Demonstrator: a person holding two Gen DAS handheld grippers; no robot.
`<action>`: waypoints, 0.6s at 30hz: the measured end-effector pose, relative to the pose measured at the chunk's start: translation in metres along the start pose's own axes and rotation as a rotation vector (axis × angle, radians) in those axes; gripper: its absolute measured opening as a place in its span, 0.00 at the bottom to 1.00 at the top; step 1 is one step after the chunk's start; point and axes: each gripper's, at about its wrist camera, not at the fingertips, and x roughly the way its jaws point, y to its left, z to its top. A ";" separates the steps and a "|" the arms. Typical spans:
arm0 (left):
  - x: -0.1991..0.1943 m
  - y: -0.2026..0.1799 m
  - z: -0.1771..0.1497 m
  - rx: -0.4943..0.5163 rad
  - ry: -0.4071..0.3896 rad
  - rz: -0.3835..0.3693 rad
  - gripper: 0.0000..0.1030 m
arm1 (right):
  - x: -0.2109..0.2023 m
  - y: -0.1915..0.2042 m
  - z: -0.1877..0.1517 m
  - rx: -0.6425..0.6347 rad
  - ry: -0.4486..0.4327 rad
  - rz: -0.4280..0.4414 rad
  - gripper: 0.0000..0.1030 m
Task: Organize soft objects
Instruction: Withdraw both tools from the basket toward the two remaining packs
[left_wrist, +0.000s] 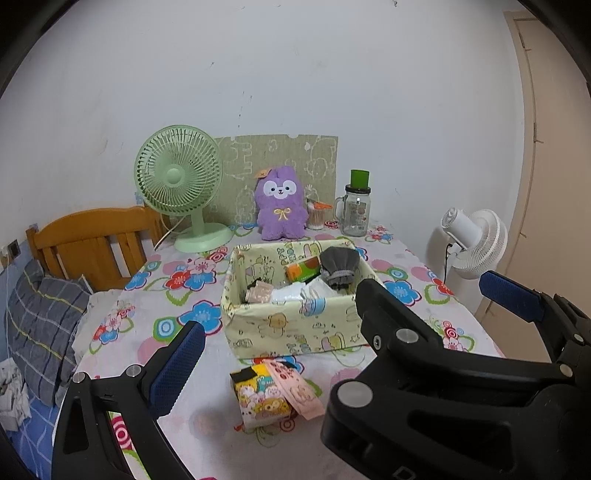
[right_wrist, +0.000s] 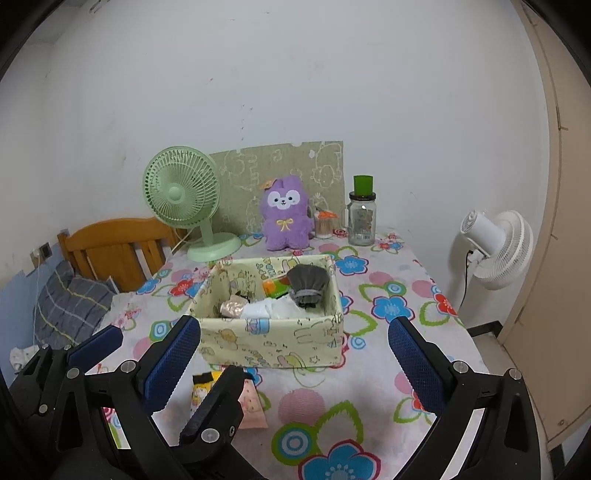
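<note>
A cream cartoon-print fabric box (left_wrist: 295, 328) (right_wrist: 273, 343) stands mid-table. It holds a grey glove (left_wrist: 338, 267) (right_wrist: 308, 282), an orange-green packet, white soft pieces and a pink bundle. In front of the box lies a small yellow cartoon-print bundle (left_wrist: 260, 400) (right_wrist: 203, 387) with a pink cloth (left_wrist: 295, 387) (right_wrist: 253, 408) on it. A purple plush (left_wrist: 281, 203) (right_wrist: 286, 214) sits upright at the table's back. My left gripper (left_wrist: 295, 365) hangs open and empty above the bundle. My right gripper (right_wrist: 295, 356) is open and empty before the box. Their fingers overlap side by side.
At the table's back stand a green fan (left_wrist: 179, 184), a glass jar with a green lid (left_wrist: 356, 210) and a small swab container (left_wrist: 317, 214). A white fan (left_wrist: 476, 238) stands off the table's right edge. A wooden headboard (left_wrist: 92, 240) and grey plaid pillow are on the left.
</note>
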 end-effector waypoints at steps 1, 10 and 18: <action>0.000 0.000 -0.002 0.000 0.002 0.000 1.00 | 0.001 0.001 -0.001 -0.001 0.003 0.000 1.00; 0.013 0.005 -0.022 0.003 0.036 0.000 1.00 | 0.015 0.005 -0.022 -0.006 0.047 0.005 1.00; 0.029 0.017 -0.039 0.009 0.082 0.001 0.99 | 0.036 0.014 -0.041 -0.004 0.095 0.014 1.00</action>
